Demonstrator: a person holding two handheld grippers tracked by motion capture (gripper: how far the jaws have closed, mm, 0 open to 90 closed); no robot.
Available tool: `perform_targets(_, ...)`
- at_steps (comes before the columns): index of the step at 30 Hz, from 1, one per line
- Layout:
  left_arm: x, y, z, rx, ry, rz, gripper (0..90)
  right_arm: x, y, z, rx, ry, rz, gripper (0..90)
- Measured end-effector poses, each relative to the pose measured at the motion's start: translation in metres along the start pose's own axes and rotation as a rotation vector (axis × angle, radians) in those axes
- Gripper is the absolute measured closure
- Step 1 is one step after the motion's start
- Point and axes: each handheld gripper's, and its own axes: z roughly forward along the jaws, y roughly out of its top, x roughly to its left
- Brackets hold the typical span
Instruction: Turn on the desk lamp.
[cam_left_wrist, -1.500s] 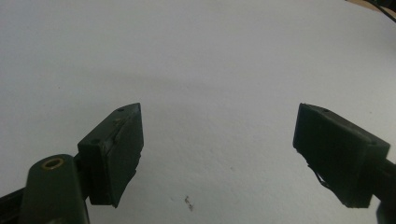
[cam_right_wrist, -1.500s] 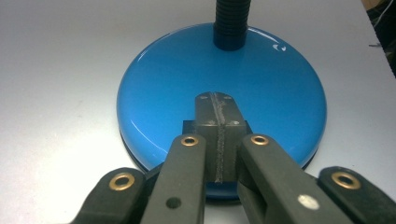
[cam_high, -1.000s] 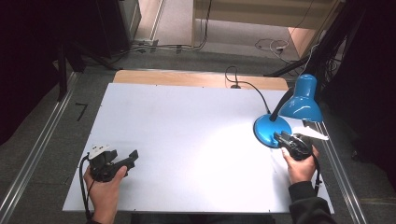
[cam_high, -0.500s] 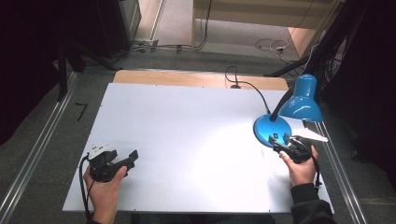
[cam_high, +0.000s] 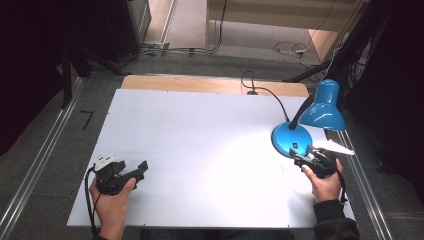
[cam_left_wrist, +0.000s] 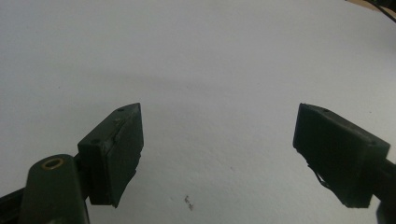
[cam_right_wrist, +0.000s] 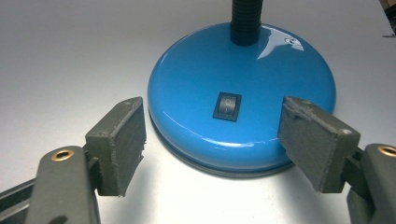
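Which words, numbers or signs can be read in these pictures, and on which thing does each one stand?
"I" and "O": pale marks on the black rocker switch in the blue lamp base, too faint to read with certainty.
Gripper jaws, lamp shade and white table: no writing can be seen.
No brand name or number is readable anywhere.

A glossy blue desk lamp (cam_high: 292, 138) is seen upright near the white table's (cam_high: 200, 150) right edge, lit, its black rocker switch (cam_right_wrist: 227, 106) set centrally on the round base.
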Motion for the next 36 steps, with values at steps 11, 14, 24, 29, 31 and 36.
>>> perform_targets(11,0.0,0.0,0.0,-0.001,0.0,0.0,16.8,-0.001,-0.002,-0.005,0.005,0.008,0.006,22.2)
perform_targets(14,-0.001,0.0,0.0,-0.001,-0.001,0.001,16.8,-0.001,-0.004,-0.007,0.011,0.01,0.012,22.2)
perform_targets(24,-0.001,0.0,0.0,-0.002,-0.001,0.0,16.8,0.0,-0.007,-0.013,0.011,0.02,0.012,22.3)
perform_targets(29,-0.001,0.0,0.0,-0.001,-0.001,0.001,16.8,-0.001,-0.007,-0.016,0.009,0.021,0.021,22.2)
perform_targets(31,-0.001,0.0,0.0,-0.001,-0.001,0.0,16.8,-0.002,-0.008,-0.018,0.008,0.022,0.025,22.3)
perform_targets(36,-0.001,0.0,0.0,0.001,-0.002,0.002,16.8,-0.002,-0.009,-0.021,0.006,0.024,0.024,22.3)
